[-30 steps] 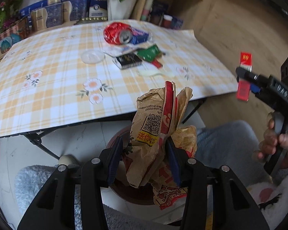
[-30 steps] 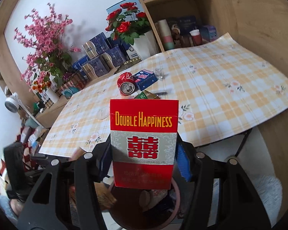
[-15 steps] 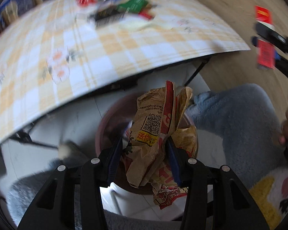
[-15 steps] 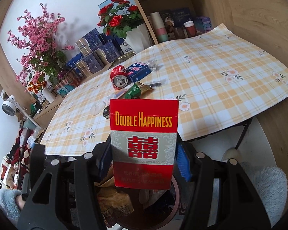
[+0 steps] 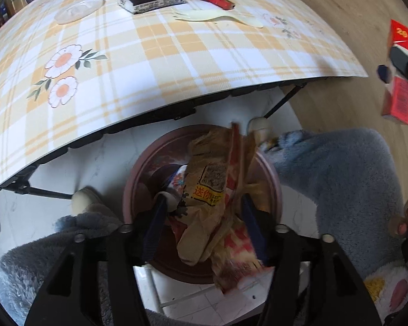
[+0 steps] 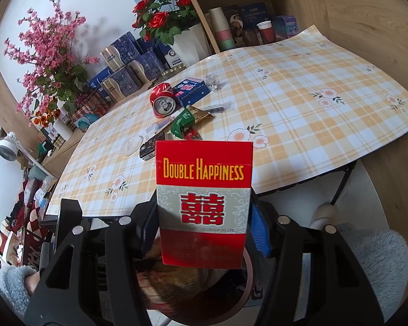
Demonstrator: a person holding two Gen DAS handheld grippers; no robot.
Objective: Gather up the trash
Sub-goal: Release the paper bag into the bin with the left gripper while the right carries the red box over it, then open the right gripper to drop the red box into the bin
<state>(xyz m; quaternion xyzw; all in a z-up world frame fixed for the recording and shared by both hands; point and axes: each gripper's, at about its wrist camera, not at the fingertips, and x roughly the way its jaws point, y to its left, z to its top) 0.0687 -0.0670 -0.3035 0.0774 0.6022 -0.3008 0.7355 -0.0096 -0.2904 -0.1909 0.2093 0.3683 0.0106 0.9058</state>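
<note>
Directly below, the left gripper (image 5: 204, 222) stands with jaws parted around the crumpled paper bag (image 5: 212, 203), which is blurred above the bin (image 5: 138, 174); it may catch the rim. The right gripper (image 6: 204, 233) clamps the cigarette pack (image 6: 204, 203). Beyond, the can (image 6: 163, 103) and wrappers (image 6: 187, 119) lie on the table (image 6: 312, 135).

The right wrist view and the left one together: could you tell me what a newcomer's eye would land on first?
First comes the red Double Happiness cigarette pack, clamped upright in the right gripper and filling the middle of its view. Next is the crumpled brown paper bag between the left gripper fingers, hanging over the round brown trash bin below the table edge. Behind, litter clusters on the yellow plaid tablecloth, notably a crushed red can.
</note>
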